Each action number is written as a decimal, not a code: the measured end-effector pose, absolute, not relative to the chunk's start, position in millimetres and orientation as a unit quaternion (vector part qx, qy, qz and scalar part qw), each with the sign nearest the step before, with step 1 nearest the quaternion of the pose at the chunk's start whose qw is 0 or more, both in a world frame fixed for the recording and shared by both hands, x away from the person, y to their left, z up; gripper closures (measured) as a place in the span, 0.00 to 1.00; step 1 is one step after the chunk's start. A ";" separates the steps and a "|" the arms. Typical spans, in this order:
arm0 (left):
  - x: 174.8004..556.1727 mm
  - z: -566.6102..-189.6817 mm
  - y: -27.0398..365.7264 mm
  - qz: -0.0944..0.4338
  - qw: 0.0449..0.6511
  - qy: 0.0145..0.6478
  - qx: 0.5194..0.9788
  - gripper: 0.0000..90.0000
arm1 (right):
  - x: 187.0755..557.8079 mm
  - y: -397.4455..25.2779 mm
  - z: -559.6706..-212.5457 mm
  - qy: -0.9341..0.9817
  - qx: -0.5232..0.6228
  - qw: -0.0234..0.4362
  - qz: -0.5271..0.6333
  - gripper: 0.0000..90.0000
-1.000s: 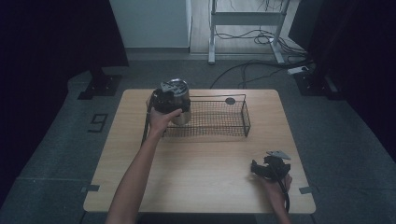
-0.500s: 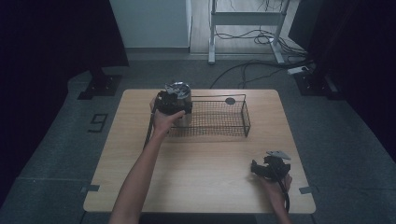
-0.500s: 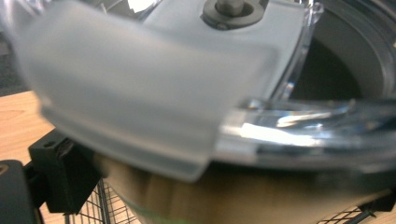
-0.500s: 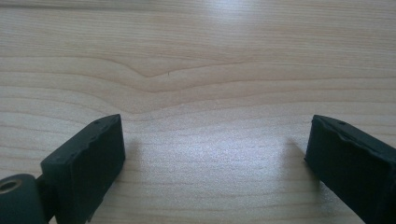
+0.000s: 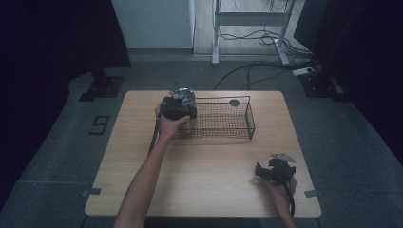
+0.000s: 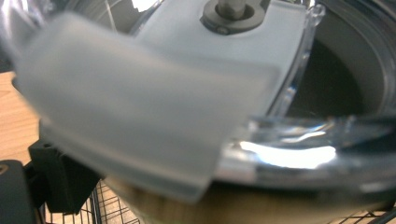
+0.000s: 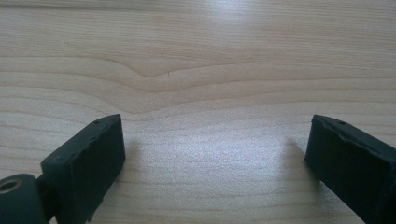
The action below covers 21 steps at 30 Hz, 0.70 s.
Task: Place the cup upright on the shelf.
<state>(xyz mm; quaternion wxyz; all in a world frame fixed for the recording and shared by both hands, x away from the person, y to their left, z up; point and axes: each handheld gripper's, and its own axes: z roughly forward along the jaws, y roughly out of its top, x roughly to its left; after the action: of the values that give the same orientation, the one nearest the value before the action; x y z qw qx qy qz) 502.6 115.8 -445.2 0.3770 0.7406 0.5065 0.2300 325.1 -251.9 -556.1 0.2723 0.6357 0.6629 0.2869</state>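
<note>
My left gripper (image 5: 176, 109) is held over the left end of a black wire basket (image 5: 250, 119) at the back of the wooden table (image 5: 204, 166). It is shut on a round clear container (image 5: 183, 97) with a shiny rim. In the left gripper view that container (image 6: 289, 93) sits very close and blurred, with a translucent flap (image 6: 140, 112) and a metal bolt on top; one black finger (image 6: 60, 182) shows at lower left, the other is hidden. My right gripper (image 5: 267, 172) rests open on the table at the front right, nothing between its fingers (image 7: 88, 163).
A small dark round object (image 5: 234, 102) lies at the basket's far right corner. Basket wire (image 6: 109, 210) shows just under the held container. Cables and a metal frame stand on the floor behind the table.
My left hand has carried the container a little to the right, further over the basket's left end. The right gripper has stayed put.
</note>
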 end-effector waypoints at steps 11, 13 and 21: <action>501.7 -456.8 116.0 0.229 0.375 0.515 0.736 0.04 | 325.1 -251.8 -556.0 0.663 0.636 0.272 0.287 0.05; 501.3 -459.0 115.8 0.227 0.374 0.514 0.738 0.04 | 325.0 -251.7 -556.0 0.662 0.636 0.271 0.287 0.05; 498.2 -468.7 113.3 0.233 0.368 0.512 0.741 0.04 | 325.0 -251.8 -556.0 0.663 0.635 0.272 0.287 0.05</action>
<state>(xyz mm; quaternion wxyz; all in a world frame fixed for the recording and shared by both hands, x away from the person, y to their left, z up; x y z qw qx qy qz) 498.2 113.3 -468.7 0.3678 0.7406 0.5117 0.2334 325.0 -251.8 -556.0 0.2723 0.6354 0.6630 0.2872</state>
